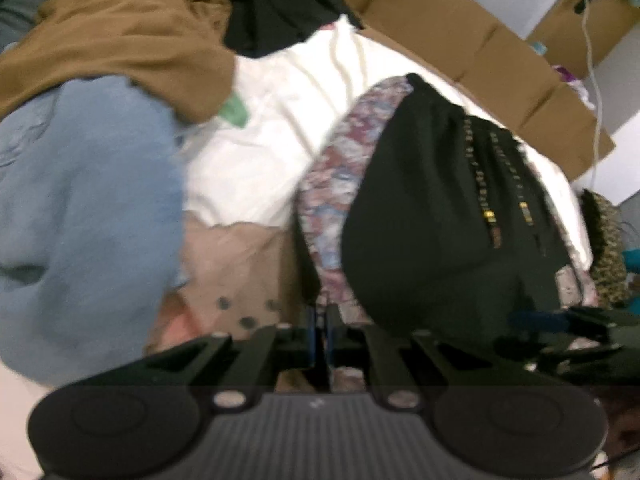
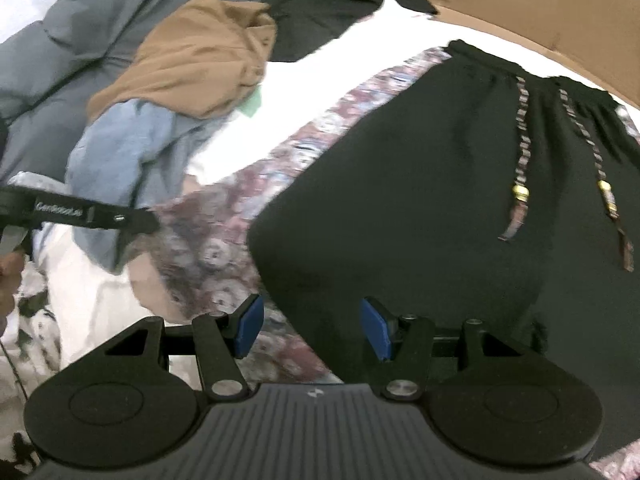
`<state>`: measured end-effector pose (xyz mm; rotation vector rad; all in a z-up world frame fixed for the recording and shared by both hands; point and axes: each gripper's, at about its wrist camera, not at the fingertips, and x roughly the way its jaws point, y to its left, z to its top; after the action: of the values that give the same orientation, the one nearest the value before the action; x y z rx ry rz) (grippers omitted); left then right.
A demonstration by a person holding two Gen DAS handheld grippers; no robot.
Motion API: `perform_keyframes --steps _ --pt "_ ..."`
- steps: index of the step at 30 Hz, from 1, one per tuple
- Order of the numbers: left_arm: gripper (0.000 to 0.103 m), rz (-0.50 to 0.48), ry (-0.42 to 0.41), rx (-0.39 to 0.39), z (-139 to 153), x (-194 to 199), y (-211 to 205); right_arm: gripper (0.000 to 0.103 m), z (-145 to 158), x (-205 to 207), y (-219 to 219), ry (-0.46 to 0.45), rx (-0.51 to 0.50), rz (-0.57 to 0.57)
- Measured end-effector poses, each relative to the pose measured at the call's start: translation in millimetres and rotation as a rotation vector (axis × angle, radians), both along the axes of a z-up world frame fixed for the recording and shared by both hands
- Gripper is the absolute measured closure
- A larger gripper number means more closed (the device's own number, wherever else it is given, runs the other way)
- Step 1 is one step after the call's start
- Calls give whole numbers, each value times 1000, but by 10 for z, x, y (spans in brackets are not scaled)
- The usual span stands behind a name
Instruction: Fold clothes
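A pair of black shorts (image 2: 420,184) with patterned side panels (image 2: 224,240) and a beaded drawstring (image 2: 520,188) lies on a white sheet. The shorts also show in the left wrist view (image 1: 432,216). My left gripper (image 1: 320,332) is shut on the patterned edge (image 1: 336,184) of the shorts; it also shows in the right wrist view (image 2: 152,220) at the garment's left corner. My right gripper (image 2: 312,328) is open over the lower hem, blue pads (image 2: 248,328) apart, with fabric between them. It appears at the right in the left wrist view (image 1: 560,332).
A pile of clothes lies to the left: a brown garment (image 2: 200,60), a light blue one (image 2: 128,140), a black one (image 2: 320,8). A white sheet (image 1: 280,112) covers the surface. Cardboard (image 1: 480,48) stands behind. A grey duvet (image 2: 80,40) is at far left.
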<state>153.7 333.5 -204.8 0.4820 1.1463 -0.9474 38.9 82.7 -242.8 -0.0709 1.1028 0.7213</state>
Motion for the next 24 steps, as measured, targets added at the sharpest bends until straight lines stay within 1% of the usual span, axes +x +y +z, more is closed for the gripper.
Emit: perform_keyframes --steps 4,8,9,10,12,16,20,24 --pt "97 -13 58 -29 24 -56 -112 43 18 -18 217 -6 53 36" --pt "97 -22 83 -34 -7 -74 -141 43 27 -43 429 -12 100 65" --pt "97 -17 92 -38 -17 -67 -141 46 32 -48 465 -8 108 70" --pt "97 -11 100 -42 -28 -58 -140 51 37 -50 495 0 118 73" --pt "97 1 117 -53 -22 -34 -124 55 55 -66 538 7 138 86" --pt "97 43 159 -81 4 29 -75 55 107 -115 613 -33 140 114" --pt "97 77 189 -104 24 108 -51 55 143 -104 692 -42 176 133" --pt "97 104 231 -126 49 157 -41 55 136 -113 857 -79 156 166"
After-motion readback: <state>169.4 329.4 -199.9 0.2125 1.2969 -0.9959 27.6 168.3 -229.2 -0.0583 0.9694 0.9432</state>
